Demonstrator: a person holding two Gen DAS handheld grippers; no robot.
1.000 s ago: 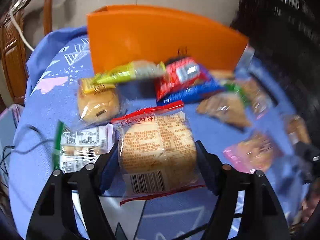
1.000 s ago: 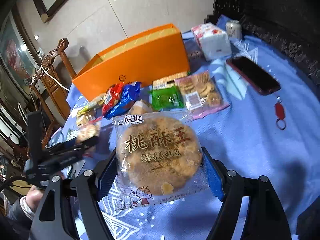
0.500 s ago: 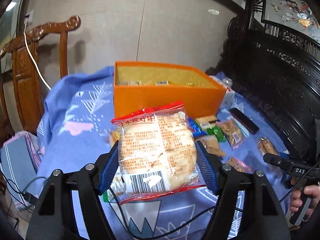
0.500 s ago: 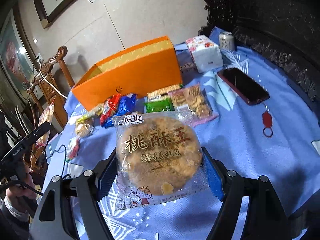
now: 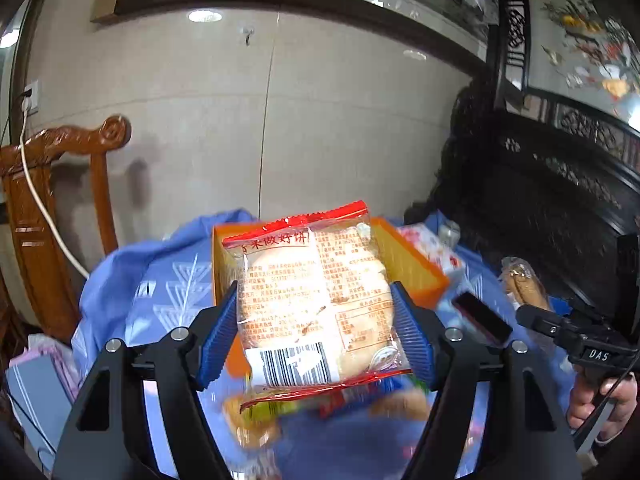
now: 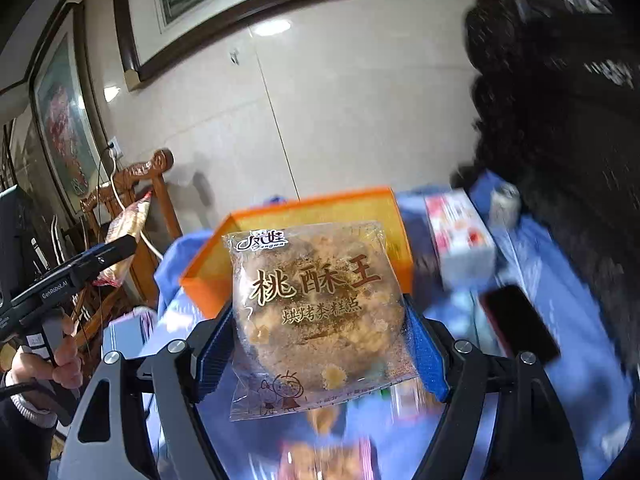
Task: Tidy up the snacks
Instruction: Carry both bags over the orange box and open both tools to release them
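My left gripper [image 5: 316,332] is shut on a red-edged clear pack with a pale round cake [image 5: 312,300], held high in front of the orange box [image 5: 412,268]. My right gripper [image 6: 320,340] is shut on a clear pack with a brown walnut cookie [image 6: 320,304], also held up before the orange box [image 6: 312,216]. Each gripper shows in the other's view: the right one with its cookie [image 5: 520,284] at the right, the left one with its cake pack [image 6: 128,236] at the left. Loose snacks [image 5: 256,420] lie blurred below on the blue cloth [image 5: 160,300].
A wooden chair [image 5: 52,208] stands left of the table. A tissue pack [image 6: 460,236], a can [image 6: 504,200] and a dark phone [image 6: 520,324] lie right of the box. Dark carved furniture [image 5: 540,200] rises at the right. A wall is behind.
Both grippers have risen and tilted up with their packs still held. The table and the loose snacks have dropped low in both views, and the box sits lower behind the packs.
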